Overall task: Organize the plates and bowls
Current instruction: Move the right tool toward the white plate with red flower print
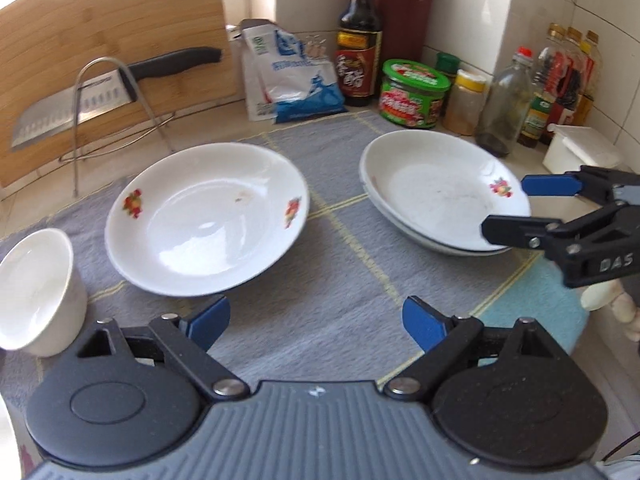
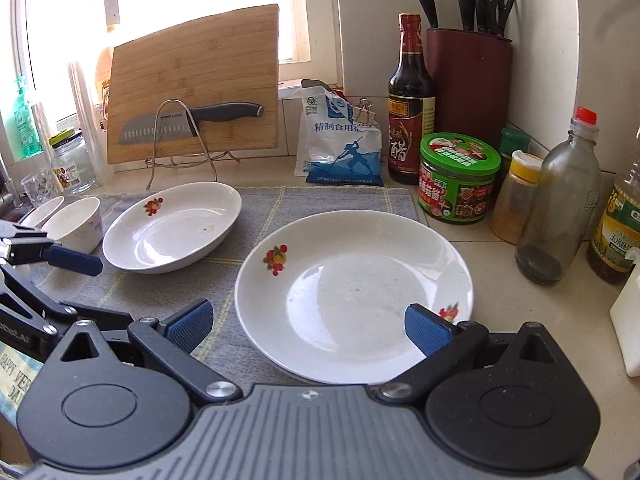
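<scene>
A white plate with fruit prints (image 1: 208, 220) lies on the grey mat (image 1: 340, 280), also in the right wrist view (image 2: 172, 228). To its right, two like plates sit stacked (image 1: 440, 188), the top one filling the right wrist view (image 2: 352, 296). A small white bowl (image 1: 36, 292) stands at the mat's left; in the right wrist view two bowls (image 2: 76, 224) stand side by side. My left gripper (image 1: 316, 320) is open and empty just in front of the single plate. My right gripper (image 2: 308, 324) is open, its right pad over the stack's near rim; it also shows in the left wrist view (image 1: 516, 208).
A bamboo cutting board (image 2: 192, 84) and a knife on a wire rack (image 2: 188, 120) stand behind the mat. A salt bag (image 2: 336, 140), vinegar bottle (image 2: 410, 112), green-lidded jar (image 2: 458, 178), knife block (image 2: 468, 80) and several bottles (image 2: 556, 208) line the back right. Glass jars (image 2: 72, 160) stand far left.
</scene>
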Available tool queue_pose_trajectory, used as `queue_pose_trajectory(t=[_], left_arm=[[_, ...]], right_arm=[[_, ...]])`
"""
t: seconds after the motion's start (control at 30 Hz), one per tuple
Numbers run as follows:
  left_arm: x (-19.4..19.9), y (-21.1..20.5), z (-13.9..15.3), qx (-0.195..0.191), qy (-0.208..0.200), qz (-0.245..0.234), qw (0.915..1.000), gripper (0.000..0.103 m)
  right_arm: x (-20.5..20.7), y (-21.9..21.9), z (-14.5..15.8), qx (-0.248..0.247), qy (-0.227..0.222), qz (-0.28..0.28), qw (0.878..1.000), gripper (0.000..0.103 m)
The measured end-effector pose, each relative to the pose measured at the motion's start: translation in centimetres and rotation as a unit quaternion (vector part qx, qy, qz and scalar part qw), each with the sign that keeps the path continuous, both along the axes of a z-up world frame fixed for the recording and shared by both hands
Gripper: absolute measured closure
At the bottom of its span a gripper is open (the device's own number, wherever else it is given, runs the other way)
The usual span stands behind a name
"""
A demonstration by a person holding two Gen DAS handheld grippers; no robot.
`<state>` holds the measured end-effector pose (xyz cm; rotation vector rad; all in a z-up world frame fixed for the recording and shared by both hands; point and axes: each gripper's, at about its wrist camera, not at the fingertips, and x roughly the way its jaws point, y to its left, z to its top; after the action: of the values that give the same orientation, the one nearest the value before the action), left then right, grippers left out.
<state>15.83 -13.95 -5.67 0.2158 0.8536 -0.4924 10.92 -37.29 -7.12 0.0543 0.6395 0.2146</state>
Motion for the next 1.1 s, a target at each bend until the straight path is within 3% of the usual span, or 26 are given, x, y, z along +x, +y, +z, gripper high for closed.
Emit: queue_pose_trajectory(t=[0.27, 0.6, 0.73, 1.1], left_arm=[[1.6, 4.1, -2.6, 0.024, -0.014, 0.042, 0.9987, 0.01], [3.7, 3.8, -4.6, 0.01, -0.022, 0.058, 0.998, 0.009], [4.0, 3.3, -4.9, 0.008, -0.024, 0.064, 0.9976, 0.0], [5.2, 2.3, -5.0, 0.007, -0.028, 0.107, 0.9938, 0.0]], right_arm=[[1.1, 4.6, 1.5, -0.017, 0.02, -0.002, 1.0, 0.0], [1.9, 7.3, 2.8, -0.042, 0.042, 0.034, 0.998, 0.0], [3.9, 7.6, 2.9, -0.038, 0.046, 0.069, 0.996, 0.0], [12.8, 7.8, 2.3, -0.048, 0.1, 0.205, 0.972, 0.0]])
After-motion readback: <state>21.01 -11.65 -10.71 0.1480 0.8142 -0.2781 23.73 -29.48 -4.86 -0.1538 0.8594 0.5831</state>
